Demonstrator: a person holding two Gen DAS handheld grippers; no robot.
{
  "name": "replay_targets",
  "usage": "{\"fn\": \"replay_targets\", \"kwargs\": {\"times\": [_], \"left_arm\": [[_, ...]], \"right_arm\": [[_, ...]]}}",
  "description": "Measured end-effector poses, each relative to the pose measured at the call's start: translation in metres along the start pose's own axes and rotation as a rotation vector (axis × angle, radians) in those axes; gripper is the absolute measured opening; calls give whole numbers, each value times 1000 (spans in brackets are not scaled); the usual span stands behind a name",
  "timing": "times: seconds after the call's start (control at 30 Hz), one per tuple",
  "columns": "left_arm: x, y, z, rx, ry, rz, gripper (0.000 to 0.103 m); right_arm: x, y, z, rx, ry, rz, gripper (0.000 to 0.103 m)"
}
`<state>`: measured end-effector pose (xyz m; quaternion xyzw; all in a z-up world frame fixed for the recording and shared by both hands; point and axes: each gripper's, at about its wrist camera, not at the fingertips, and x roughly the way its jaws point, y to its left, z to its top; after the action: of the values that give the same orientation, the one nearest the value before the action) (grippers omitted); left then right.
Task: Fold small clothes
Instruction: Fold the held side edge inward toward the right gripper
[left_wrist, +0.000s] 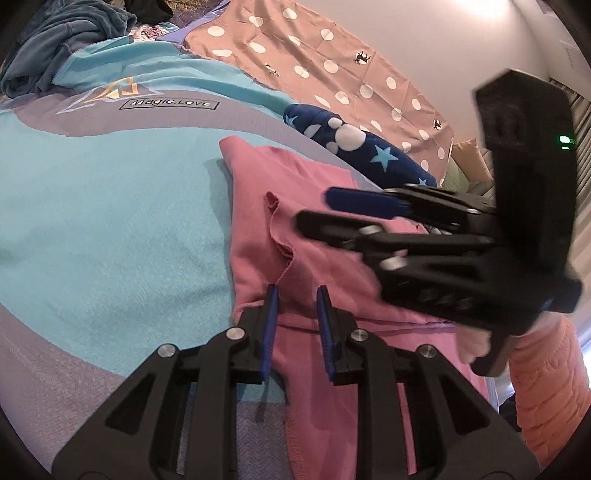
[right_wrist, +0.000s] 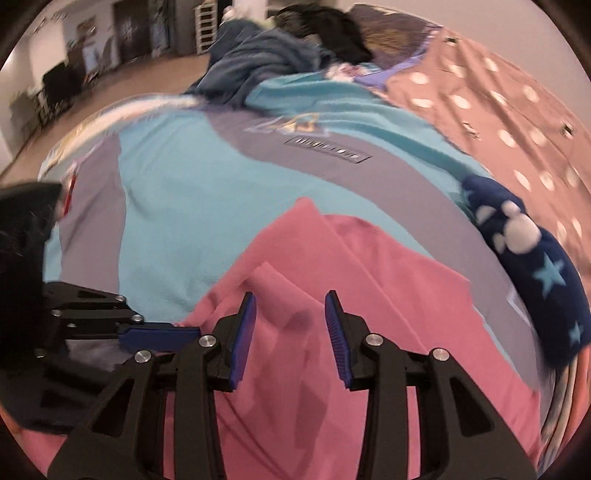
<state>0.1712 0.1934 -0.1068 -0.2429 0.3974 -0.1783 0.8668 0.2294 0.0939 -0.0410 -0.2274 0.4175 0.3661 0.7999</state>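
The turquoise and grey bedspread (left_wrist: 110, 206) carries a boxed label reading "Magic.Love" (left_wrist: 170, 104). A pink garment (left_wrist: 325, 280) lies flat on it toward the near edge, beside a navy star-print cloth (left_wrist: 369, 147). The left gripper (left_wrist: 297, 295) tilts down over the garment, jaws slightly spread, nothing pinched. The right gripper (right_wrist: 290, 302) angles steeply down, jaws parted and empty above pink fabric; an orange sleeve (left_wrist: 546, 376) shows behind it.
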Motion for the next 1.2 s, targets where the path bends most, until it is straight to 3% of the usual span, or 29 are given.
{"fn": "replay_targets", "kwargs": {"times": [0.1, 0.13, 0.17, 0.27, 0.37, 0.47, 0.5, 0.57, 0.63, 0.73, 0.83, 0.93, 1.0, 1.1, 1.2], "left_arm": [[0, 0, 0, 3, 0, 5, 22], [1, 0, 1, 4, 3, 4, 22], [2, -1, 2, 5, 6, 2, 20], [3, 0, 2, 5, 18, -34, 2], [-6, -4, 1, 19, -24, -26, 1], [-15, -11, -2, 55, -66, 26, 1], [-16, -12, -3, 67, -65, 35, 1], [-17, -13, -4, 76, -62, 47, 0], [-20, -11, -5, 73, -61, 47, 0], [-22, 0, -4, 28, -60, 38, 0], [-18, 9, -2, -15, -44, 30, 1], [-14, 12, -1, -31, -32, 9, 15], [-10, 10, -1, -18, -14, 9, 20], [-9, 5, -2, 6, -17, 41, 20], [-12, 7, -4, -5, -28, 29, 20]], "right_arm": [[9, -1, 1, -7, 9, 5, 45], [11, -1, 1, 2, 13, 17, 38], [12, -2, 1, 12, 13, 40, 2], [-2, -5, 4, 42, -51, 43, 2], [-7, -19, 7, 116, -84, 81, 2], [9, -25, 5, 148, -41, 114, 3], [16, -25, 2, 148, -31, 105, 5], [13, -25, 2, 160, -53, 83, 24], [5, -33, 1, 211, -84, 57, 35], [-14, -45, -9, 279, -119, 46, 35], [-39, -50, -33, 318, -128, 63, 35], [-52, -45, -67, 322, -94, 86, 35], [-41, -44, -91, 331, -5, 11, 38], [-59, -41, -114, 398, -60, -20, 38], [-99, -37, -146, 498, -149, 18, 38]]}}
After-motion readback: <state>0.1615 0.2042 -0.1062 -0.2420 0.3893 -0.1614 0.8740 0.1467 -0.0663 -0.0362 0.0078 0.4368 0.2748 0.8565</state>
